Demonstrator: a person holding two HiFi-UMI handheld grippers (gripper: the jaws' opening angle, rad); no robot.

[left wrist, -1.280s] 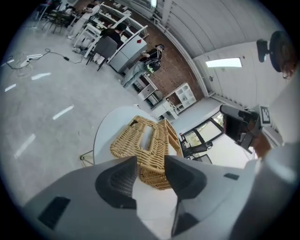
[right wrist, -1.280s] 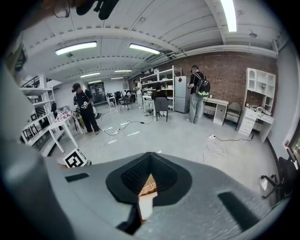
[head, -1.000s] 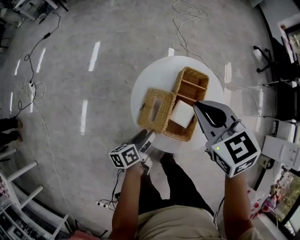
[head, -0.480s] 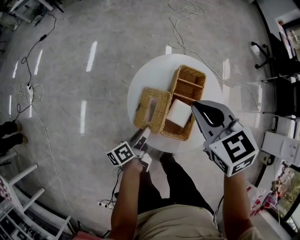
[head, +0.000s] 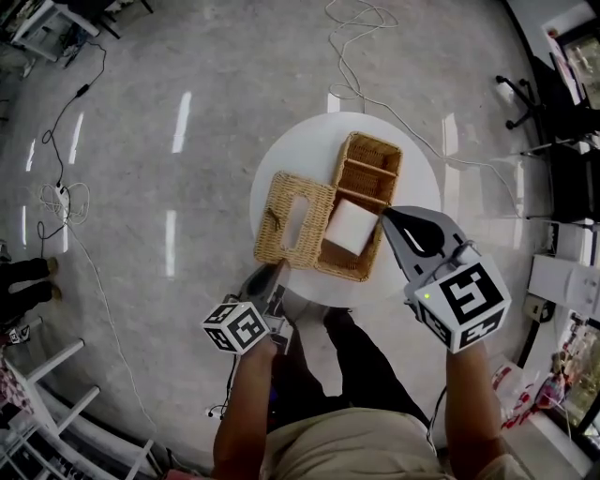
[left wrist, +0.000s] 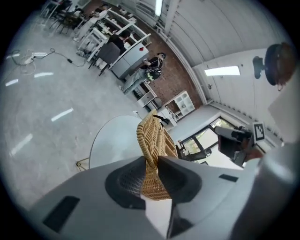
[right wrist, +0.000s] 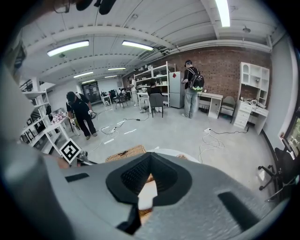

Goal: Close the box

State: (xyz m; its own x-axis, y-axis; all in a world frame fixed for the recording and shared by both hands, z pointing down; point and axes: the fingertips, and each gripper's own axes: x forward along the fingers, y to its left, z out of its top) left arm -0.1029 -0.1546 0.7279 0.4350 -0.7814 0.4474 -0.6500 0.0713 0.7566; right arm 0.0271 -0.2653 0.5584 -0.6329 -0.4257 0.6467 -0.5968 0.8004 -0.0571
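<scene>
An open wicker box (head: 370, 150) stands on a round white table (head: 300, 150), with a white pack (head: 352, 227) in its near compartment. The wicker lid (head: 293, 218), which has a slot in it, lies flat beside the box on the left. My left gripper (head: 267, 277) is at the lid's near left corner. In the left gripper view the lid's rim (left wrist: 152, 140) sits between the pads, and the left gripper (left wrist: 152, 165) has its jaws closing on it. My right gripper (head: 388, 216) hovers shut over the box's near right edge. Below the right gripper (right wrist: 148, 177) the white pack shows.
Cables (head: 361, 28) trail over the grey floor beyond the table, and more cable (head: 56, 178) lies at the left. An office chair (head: 534, 103) and shelving stand at the right. People (right wrist: 192, 89) stand far off by a brick wall. My legs are under the table's near edge.
My left gripper has slid left along the lid's near edge and drawn its jaws in around the rim. The right gripper has barely moved.
</scene>
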